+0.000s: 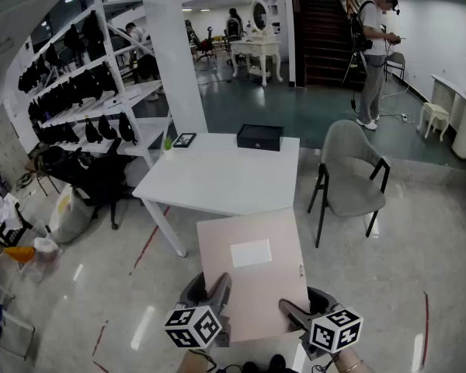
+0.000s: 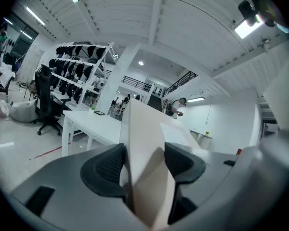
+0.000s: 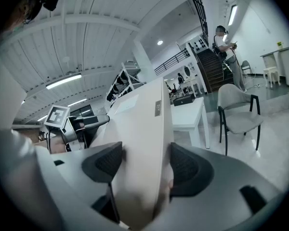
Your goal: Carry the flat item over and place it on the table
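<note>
The flat item (image 1: pixel 252 274) is a thin beige board with a white label on top, held about level over the floor in front of the white table (image 1: pixel 217 179). My left gripper (image 1: pixel 215 295) is shut on its near left edge. My right gripper (image 1: pixel 293 311) is shut on its near right edge. In the left gripper view the flat item (image 2: pixel 144 129) runs edge-on between the dark pads of the left gripper (image 2: pixel 143 165). The right gripper view shows the flat item (image 3: pixel 142 124) likewise clamped in the right gripper (image 3: pixel 140 165), with the table (image 3: pixel 188 115) beyond.
On the table's far end sit a black box (image 1: pixel 259 137), a small dark frame (image 1: pixel 184 140) and a green bottle (image 1: pixel 168 141). A grey chair (image 1: pixel 353 173) stands right of the table. A white rack (image 1: pixel 85 92) of dark items lines the left. A person (image 1: pixel 373 53) stands far back.
</note>
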`<action>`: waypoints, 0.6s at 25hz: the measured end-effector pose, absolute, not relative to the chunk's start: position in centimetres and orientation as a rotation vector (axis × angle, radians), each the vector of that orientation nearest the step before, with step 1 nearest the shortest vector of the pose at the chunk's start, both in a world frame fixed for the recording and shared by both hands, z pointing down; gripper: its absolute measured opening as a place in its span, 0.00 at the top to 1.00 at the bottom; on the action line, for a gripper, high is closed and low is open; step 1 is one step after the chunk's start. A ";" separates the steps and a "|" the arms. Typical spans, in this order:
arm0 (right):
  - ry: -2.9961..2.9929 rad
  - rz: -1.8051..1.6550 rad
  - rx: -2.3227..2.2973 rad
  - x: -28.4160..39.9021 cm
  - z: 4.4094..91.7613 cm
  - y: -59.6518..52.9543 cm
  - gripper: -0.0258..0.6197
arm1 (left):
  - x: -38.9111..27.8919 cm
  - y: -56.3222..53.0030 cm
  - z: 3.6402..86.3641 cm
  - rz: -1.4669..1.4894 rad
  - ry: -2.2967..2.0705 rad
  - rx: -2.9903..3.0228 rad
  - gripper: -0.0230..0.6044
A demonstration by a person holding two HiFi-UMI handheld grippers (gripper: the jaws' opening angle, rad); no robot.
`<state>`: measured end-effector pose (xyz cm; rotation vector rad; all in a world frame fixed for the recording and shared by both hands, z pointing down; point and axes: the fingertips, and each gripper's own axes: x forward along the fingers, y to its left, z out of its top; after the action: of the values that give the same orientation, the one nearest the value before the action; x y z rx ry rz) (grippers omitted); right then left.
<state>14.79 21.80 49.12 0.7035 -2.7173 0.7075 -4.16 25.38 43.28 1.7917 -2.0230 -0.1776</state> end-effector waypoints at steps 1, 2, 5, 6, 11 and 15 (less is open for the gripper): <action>-2.717 0.710 0.703 14.9 49.2 21.8 0.48 | -4.1 25.3 43.3 -0.175 -2.023 1.793 0.54; -2.717 0.712 0.702 14.9 49.2 21.7 0.48 | -4.0 25.3 43.2 -0.172 -2.024 1.794 0.54; -2.720 0.719 0.697 15.0 49.2 21.6 0.48 | -3.8 25.1 43.1 -0.166 -2.026 1.799 0.54; -2.724 0.720 0.695 15.0 49.1 21.5 0.48 | -3.9 25.0 43.0 -0.167 -2.026 1.800 0.54; -2.744 0.713 0.684 14.9 48.7 20.9 0.47 | -4.0 24.6 42.6 -0.174 -2.037 1.791 0.54; -2.741 0.714 0.665 15.0 48.7 20.5 0.47 | -3.8 24.5 42.6 -0.172 -2.051 1.776 0.54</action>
<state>15.01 20.50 48.71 0.6654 -2.7410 0.7139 -3.78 24.46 42.57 1.7757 -2.0506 -0.1724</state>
